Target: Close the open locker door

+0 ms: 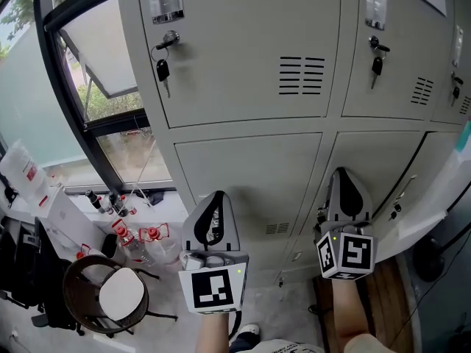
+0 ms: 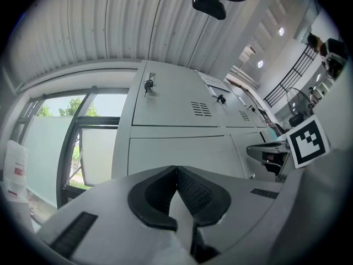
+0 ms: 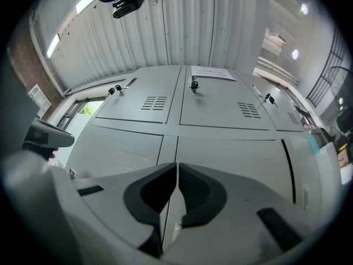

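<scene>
Head view: grey locker bank (image 1: 250, 72), two rows. Open locker door (image 1: 430, 197) stands ajar in the bank's lower row, at its right end. Right gripper (image 1: 344, 176) before the bank's lower row, jaws closed, empty. Left gripper (image 1: 215, 197) before the bank's lower left, jaws closed, empty.

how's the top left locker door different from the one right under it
The top left locker door has a key hanging from its lock. The lower left locker door shows no key in the part that is visible. The top door's vent sits at mid-height near the right edge, while the lower door's vent sits near the bottom. Both doors are pale grey and look shut.
</scene>
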`<state>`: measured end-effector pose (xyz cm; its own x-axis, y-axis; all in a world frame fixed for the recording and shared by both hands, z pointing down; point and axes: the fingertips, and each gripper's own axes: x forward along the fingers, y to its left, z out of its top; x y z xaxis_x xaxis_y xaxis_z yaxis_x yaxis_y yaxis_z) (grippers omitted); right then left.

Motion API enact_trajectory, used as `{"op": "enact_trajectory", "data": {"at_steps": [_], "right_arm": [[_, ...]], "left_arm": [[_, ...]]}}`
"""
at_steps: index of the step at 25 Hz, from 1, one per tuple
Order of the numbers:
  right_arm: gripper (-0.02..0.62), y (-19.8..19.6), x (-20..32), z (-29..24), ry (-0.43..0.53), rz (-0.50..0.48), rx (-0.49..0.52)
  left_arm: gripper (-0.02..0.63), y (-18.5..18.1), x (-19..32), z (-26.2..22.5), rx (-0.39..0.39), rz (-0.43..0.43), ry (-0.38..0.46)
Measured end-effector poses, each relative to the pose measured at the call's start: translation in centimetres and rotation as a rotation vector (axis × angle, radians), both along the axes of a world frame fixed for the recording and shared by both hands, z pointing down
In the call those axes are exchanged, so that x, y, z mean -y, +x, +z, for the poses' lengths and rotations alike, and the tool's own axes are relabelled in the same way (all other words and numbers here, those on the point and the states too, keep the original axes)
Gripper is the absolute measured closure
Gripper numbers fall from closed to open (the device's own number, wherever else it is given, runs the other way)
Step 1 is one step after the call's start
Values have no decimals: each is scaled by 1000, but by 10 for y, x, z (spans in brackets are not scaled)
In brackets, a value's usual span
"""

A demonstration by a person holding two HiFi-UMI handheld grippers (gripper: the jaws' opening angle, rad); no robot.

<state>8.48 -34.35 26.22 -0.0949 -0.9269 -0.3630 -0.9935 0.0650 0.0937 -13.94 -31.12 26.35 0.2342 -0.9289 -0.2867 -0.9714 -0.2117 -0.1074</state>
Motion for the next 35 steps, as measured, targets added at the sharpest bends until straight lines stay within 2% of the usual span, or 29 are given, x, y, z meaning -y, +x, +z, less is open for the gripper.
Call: {"op": "enact_trajectory", "data": {"at_steps": [9,15,25,31,35], "right_arm": [[591,8,-35,5,-8,36,-6],[591,13,-56,9,-25,51,-13],[601,20,-86,13,-39,72,-3],[601,24,-98,20,-58,76,3],[601,27,-104,21,-64,80,11]], "left_arm": [[601,12,-14,-1,-4,49,4],[601,16,-21,7,44,54,-6],[601,29,-39,5,32,89,8],[601,44,-49,5,-7,136,-5],[601,46,-52,6,15,135,-1]]}}
